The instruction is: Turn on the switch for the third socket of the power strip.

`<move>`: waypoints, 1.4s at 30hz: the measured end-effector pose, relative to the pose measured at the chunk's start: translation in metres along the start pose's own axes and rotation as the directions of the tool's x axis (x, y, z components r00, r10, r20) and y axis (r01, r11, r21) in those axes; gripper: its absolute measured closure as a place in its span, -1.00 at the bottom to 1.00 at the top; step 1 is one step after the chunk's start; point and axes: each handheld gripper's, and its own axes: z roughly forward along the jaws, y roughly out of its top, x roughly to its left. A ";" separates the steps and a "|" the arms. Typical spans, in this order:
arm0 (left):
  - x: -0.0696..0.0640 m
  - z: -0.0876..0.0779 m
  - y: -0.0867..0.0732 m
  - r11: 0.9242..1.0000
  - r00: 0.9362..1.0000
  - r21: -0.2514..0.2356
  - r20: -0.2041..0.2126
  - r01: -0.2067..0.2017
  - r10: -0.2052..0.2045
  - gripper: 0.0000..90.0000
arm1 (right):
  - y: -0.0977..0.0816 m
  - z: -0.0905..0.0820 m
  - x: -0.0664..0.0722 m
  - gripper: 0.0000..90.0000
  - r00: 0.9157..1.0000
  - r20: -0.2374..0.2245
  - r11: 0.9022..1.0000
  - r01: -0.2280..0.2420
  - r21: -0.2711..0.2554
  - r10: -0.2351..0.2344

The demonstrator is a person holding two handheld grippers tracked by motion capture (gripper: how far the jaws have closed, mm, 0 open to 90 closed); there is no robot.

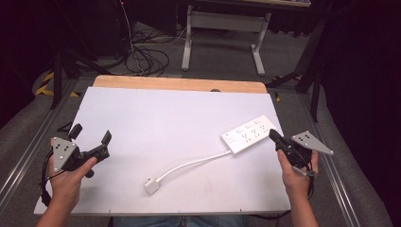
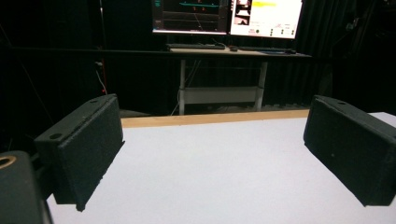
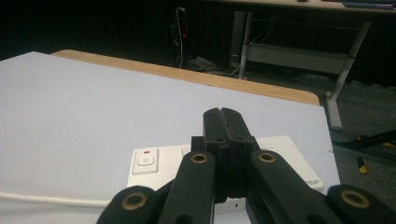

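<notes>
**Fingers shut over the power strip, nothing gripped yet**

Fingers (image 3: 223, 122) on my right gripper (image 1: 274, 135) are pressed flat together with nothing between them, and their tips hang just above the near end of the white power strip (image 1: 249, 134). From the right gripper view I cannot tell whether they touch its top face. On my left gripper (image 1: 91, 136) the two pads (image 2: 88, 149) stand wide apart over bare white table (image 1: 156, 113), holding nothing.

The power strip lies flat near the table's right edge, angled away from me, with its switch (image 3: 145, 161) at the end where the white cable (image 1: 189, 164) leaves. That cable curves back toward me and ends in a small white plug (image 1: 152, 186) resting on the table, well apart from both grippers.

I judge the strip a rigid plastic bar, light, with a smooth and fairly slippery shell. It should not flex, so I would open the jaws and clamp across its narrow width near the middle, clear of the switch. The cable is limp and will drag behind, tugging at the switch end, so a grip too far off centre may let the bar swing.
</notes>
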 end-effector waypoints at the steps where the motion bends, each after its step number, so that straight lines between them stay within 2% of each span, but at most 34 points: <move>1: 0.000 0.000 0.000 1.000 1.000 0.000 0.000 0.000 0.000 -0.88 | 0.002 0.001 0.000 1.00 1.000 -0.001 1.000 0.003 0.006 -0.003; 9: 0.001 0.000 -0.001 1.000 1.000 0.004 -0.002 -0.002 0.002 -0.88 | 0.016 0.010 0.004 1.00 0.999 0.004 0.998 0.038 0.052 -0.039; 17: 0.000 0.000 -0.001 1.000 1.000 0.005 -0.003 -0.005 0.005 -0.88 | 0.023 0.024 0.004 1.00 0.999 0.024 0.994 0.024 0.109 -0.027; 27: 0.000 0.000 -0.001 1.000 1.000 0.006 -0.003 -0.006 0.006 -0.88 | 0.029 0.037 -0.002 1.00 0.999 0.051 0.991 0.008 0.137 -0.015; 42: 0.000 0.001 -0.001 1.000 1.000 0.008 -0.002 -0.011 0.011 -0.88 | 0.036 0.061 -0.013 1.00 0.998 0.064 0.979 -0.011 0.204 -0.002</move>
